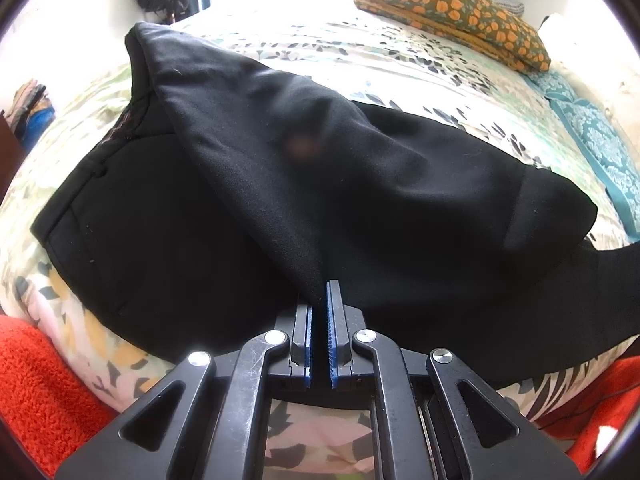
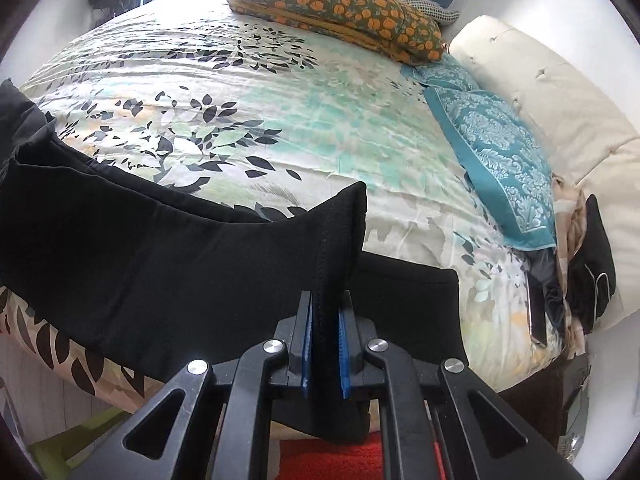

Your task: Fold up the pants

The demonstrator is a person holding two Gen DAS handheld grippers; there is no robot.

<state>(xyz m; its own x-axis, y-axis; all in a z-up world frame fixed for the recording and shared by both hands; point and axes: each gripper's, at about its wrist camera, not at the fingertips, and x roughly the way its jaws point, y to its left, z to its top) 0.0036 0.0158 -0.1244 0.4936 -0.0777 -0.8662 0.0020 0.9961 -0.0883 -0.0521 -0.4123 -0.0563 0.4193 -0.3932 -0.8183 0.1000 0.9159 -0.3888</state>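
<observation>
- The right gripper (image 2: 325, 320) is clamped on the hem end of one leg of the black pants (image 2: 168, 248); the cloth stands up between the blue pads (image 2: 343, 340) as a raised, stitched flap, held clear of the bed.
- The left gripper (image 1: 320, 308) is pinched almost flat on a fold edge of the pants (image 1: 280, 184) — a thin black ridge runs straight out from between its fingers, so I judge it holds the cloth higher up the same leg.
- From the right gripper the leg trails away to the left, sagging along the near edge of the bed; in the left wrist view the garment's long axis runs side to side, waist end at far left, leg end going out of frame at right.
- The second leg lies flat on the leaf-print bedspread (image 2: 248, 92), just beyond the raised hem.
- The next move looks to turn on carrying the lifted leg across onto the flat one, or hem toward waist — the right gripper is nearer the hem, the left nearer the seat.
- Farther off: a teal patterned pillow (image 2: 500, 160), an orange-flowered folded blanket (image 2: 340, 8), a cream headboard (image 2: 560, 92).
- Some reddish stitching shows near the waistband (image 1: 122, 124); it cannot be read. No other writing or brand is legible.
</observation>
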